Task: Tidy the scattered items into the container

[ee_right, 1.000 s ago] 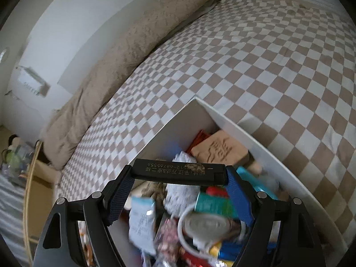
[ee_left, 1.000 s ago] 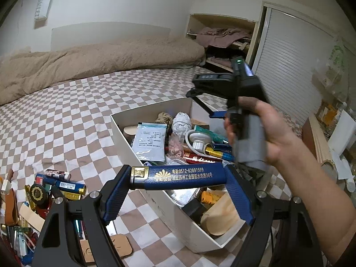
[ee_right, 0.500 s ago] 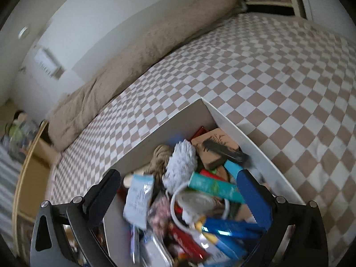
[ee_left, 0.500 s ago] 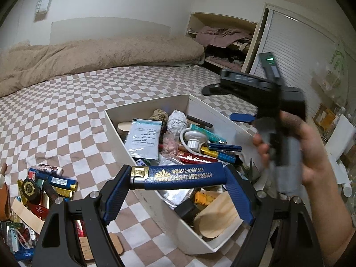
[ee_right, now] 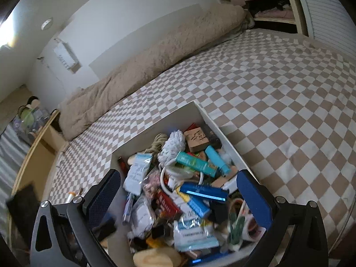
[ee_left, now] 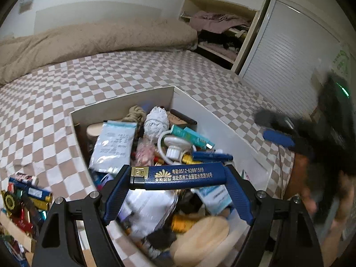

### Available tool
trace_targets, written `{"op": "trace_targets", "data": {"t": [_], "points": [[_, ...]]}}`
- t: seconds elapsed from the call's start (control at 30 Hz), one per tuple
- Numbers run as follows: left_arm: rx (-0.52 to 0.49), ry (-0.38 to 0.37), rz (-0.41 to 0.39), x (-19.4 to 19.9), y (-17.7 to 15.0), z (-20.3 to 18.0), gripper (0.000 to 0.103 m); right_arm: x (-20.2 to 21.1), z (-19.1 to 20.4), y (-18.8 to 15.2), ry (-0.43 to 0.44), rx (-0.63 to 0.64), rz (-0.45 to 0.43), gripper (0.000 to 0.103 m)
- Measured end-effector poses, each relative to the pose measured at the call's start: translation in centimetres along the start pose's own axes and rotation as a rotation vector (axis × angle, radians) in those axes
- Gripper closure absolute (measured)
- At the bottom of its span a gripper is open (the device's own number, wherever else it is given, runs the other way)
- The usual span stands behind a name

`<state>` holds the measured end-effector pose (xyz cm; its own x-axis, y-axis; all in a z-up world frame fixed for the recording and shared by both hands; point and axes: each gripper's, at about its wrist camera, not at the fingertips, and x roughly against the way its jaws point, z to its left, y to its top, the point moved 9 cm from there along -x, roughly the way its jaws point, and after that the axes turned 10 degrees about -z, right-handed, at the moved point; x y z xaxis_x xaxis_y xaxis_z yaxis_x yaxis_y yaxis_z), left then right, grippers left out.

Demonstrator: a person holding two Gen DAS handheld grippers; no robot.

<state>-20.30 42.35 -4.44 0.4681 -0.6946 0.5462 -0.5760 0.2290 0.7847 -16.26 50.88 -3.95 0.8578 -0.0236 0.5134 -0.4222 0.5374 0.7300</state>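
Note:
A white box [ee_left: 124, 102] sits on the checkered bed, heaped with packets, tubes and tools. My left gripper [ee_left: 176, 173] hovers over its near end, shut on a blue lighter [ee_left: 184, 176] with gold print, held crosswise between the blue pads. My right gripper [ee_right: 178, 174] hangs above the same box [ee_right: 155, 129], open with nothing between its pads. A black lighter [ee_left: 183, 116] lies on a wooden block [ee_right: 197, 139] at the box's far end. In the left wrist view, one blue finger [ee_left: 278, 136] of the right gripper shows blurred off the box's right side, held by a hand.
Several loose items [ee_left: 26, 198] lie scattered on the sheet left of the box. A beige duvet [ee_left: 100, 42] is bunched along the far wall. An open closet [ee_left: 218, 35] and a slatted door [ee_left: 289, 55] stand to the right. The bed's edge is near my right hand.
My right gripper opened and let the black lighter drop into the box, then drew back and up. My left gripper carried the blue lighter in over the box.

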Motion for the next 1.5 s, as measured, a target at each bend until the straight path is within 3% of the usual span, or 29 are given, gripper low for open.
{"op": "trace_targets", "data": {"t": [0.33, 0.67, 0.87, 0.93, 1.17, 1.5], "points": [[-0.025, 0.019, 0.079, -4.7, 2.8, -1.0, 0.020, 1.8, -1.2, -1.3, -0.010, 0.030, -0.051, 0.000], [-0.162, 0.027, 0.208, -11.3, 2.8, -4.4, 0.020, 3.0, -1.8, -1.3, 0.047, -0.012, -0.075, 0.000], [-0.215, 0.036, 0.245, -13.3, 3.2, -4.6, 0.018, 3.6, -2.8, -1.1, 0.046, -0.038, -0.085, 0.000], [-0.221, 0.047, 0.239, -13.3, 3.4, -4.3, 0.000, 3.7, -3.2, -1.0, 0.042, -0.045, -0.087, 0.000], [-0.188, 0.046, 0.195, -11.5, 4.4, -3.7, 0.000, 3.7, -3.3, -1.2, 0.039, -0.053, -0.081, 0.000], [-0.208, 0.028, 0.164, -8.0, 3.1, -4.9, 0.000, 5.2, -1.5, -1.7, 0.049, -0.033, -0.075, 0.000]]}}
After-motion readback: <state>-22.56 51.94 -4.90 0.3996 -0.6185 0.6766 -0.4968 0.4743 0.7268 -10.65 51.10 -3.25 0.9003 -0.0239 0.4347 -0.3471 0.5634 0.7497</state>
